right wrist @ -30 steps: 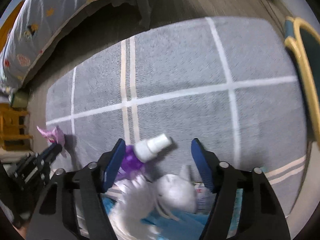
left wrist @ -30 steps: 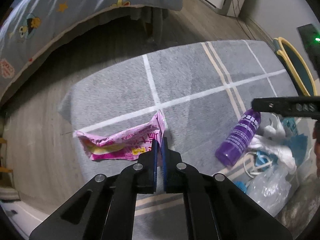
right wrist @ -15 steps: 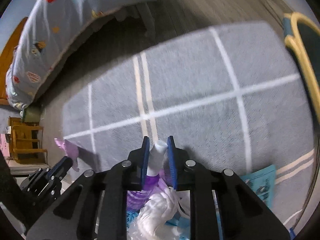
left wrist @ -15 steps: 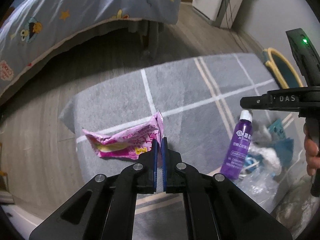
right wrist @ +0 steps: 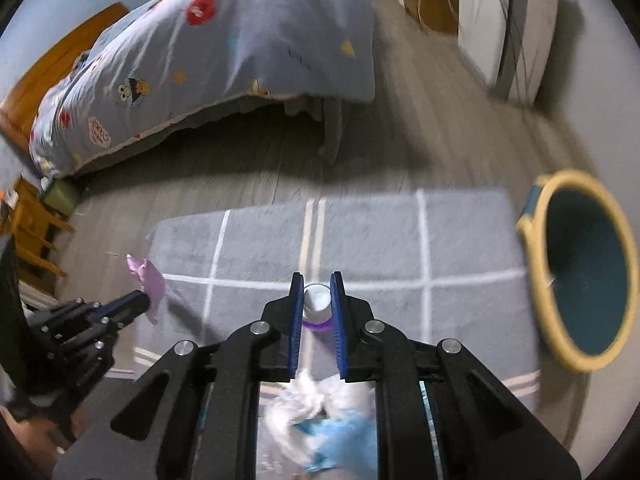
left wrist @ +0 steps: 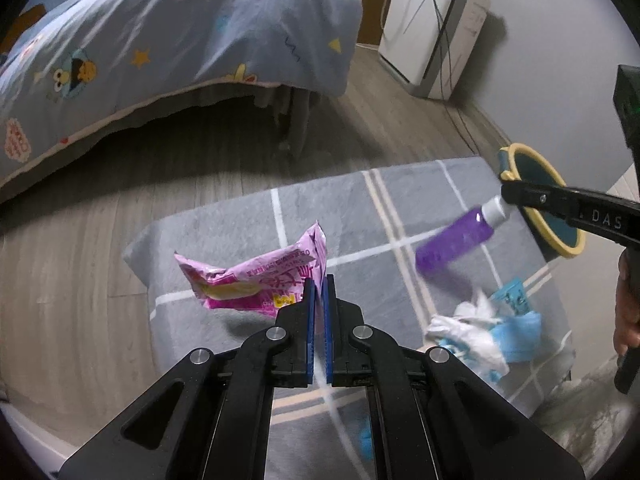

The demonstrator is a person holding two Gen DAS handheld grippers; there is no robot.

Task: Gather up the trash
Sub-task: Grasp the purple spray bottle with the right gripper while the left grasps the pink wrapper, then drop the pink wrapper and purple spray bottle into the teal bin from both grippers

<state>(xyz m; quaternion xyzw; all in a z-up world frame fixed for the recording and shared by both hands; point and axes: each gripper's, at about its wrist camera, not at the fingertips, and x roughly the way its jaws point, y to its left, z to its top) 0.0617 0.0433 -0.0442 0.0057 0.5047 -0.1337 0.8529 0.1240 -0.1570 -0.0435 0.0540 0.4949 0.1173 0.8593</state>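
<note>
We see a grey rug on wood floor by a bed; left hand-held gripper clamps a pink wrapper, right hand-held gripper clamps a purple bottle, both above the rug's near edge

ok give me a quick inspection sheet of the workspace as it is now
surface: grey rug with pale stripes on wood floor
job's things: pink wrapper and purple bottle, both lifted; basket at the rug's edge
clutter: white and blue trash pile on the rug
grippers: left tongs shut on wrapper; right tongs shut on the bottle's cap
cables: wires draped over white appliance
surroundings: bed with cartoon quilt
</note>
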